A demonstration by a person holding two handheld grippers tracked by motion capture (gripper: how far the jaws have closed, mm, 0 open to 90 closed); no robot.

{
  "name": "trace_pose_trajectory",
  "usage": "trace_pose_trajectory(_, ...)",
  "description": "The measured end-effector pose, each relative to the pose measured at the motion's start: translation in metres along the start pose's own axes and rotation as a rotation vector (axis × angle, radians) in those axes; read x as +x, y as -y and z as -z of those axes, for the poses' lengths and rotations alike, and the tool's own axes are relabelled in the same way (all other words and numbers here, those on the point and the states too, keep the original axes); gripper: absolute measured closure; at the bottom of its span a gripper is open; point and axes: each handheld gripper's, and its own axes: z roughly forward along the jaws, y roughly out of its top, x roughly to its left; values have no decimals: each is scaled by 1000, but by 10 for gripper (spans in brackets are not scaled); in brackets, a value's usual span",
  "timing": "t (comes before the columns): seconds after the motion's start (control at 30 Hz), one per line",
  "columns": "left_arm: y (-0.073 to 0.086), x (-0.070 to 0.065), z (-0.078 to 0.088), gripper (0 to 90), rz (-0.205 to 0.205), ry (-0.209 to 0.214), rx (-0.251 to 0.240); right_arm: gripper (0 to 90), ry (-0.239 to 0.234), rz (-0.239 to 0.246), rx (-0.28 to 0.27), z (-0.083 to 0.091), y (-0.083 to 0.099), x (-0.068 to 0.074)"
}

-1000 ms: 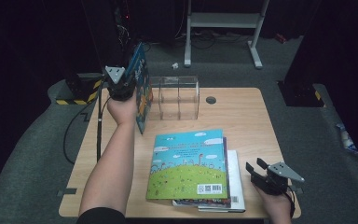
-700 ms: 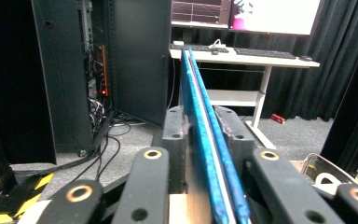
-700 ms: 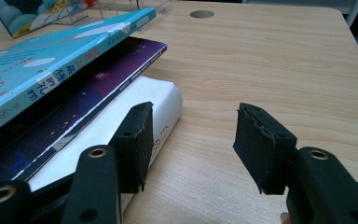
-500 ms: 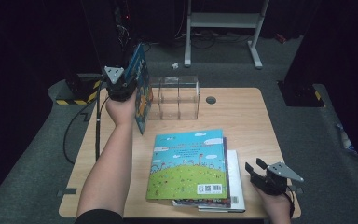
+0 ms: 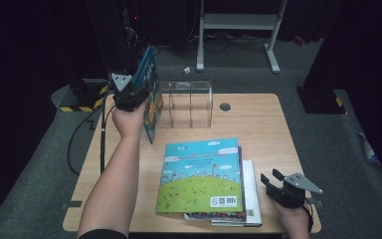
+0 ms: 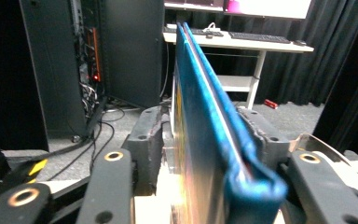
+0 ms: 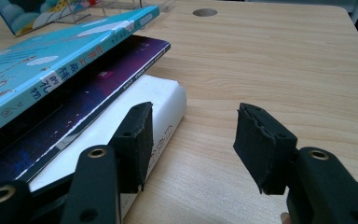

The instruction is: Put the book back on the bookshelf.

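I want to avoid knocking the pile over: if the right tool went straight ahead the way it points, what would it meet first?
Likely the white book at the bottom of the stack: the right tool stands open, its left pad already beside that book's corner. The right pad faces bare table. Depth is uncertain.

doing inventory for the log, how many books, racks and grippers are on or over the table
books: 4, one upright blue book between the left gripper's jaws, which have just been opening, and a stack of three
clear racks: 1
grippers: 2, counting the right gripper
total: 7
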Motion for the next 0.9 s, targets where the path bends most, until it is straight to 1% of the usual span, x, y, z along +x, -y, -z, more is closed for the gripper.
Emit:
trace_pose_trajectory(0.03,0,0,1,499,-1,0,1,463,-1,3,1,0,0,0)
trace_pose_trajectory(0.07,1,0,2,474,-5,2,6,462,-1,4,1,0,0,1)
trace_pose_trajectory(0.1,2,0,3,423,-9,-3,8,459,0,6,2,0,0,1)
trace_pose_trajectory(0.13,2,0,5,399,-13,-6,9,457,0,5,4,-1,0,1)
trace_pose_trajectory(0.17,2,0,8,385,-6,0,13,456,0,5,4,-1,0,1)
trace_pose_trajectory(0.23,2,1,9,378,-7,3,20,455,1,6,5,-1,0,1)
trace_pose_trajectory(0.3,3,2,14,328,-1,12,33,448,2,2,8,-1,-1,1)
trace_pose_trajectory(0.37,3,2,16,306,-1,16,37,446,1,2,9,0,-1,2)
trace_pose_trajectory(0.4,3,3,18,306,0,18,39,446,1,2,9,0,-1,2)
trace_pose_trajectory(0.5,6,4,26,268,4,36,47,444,1,9,9,0,-1,2)
trace_pose_trajectory(0.6,9,5,33,264,-12,35,54,443,-2,11,11,0,-1,2)
trace_pose_trajectory(0.63,11,6,36,262,-10,40,56,443,-3,11,12,0,-1,2)
trace_pose_trajectory(0.77,18,10,46,231,-31,46,81,442,-5,10,16,0,-2,4)
trace_pose_trajectory(0.8,21,11,48,231,-33,46,81,442,-5,10,16,0,-2,4)
trace_pose_trajectory(0.9,29,16,55,227,-14,54,91,442,-5,12,18,0,-2,4)
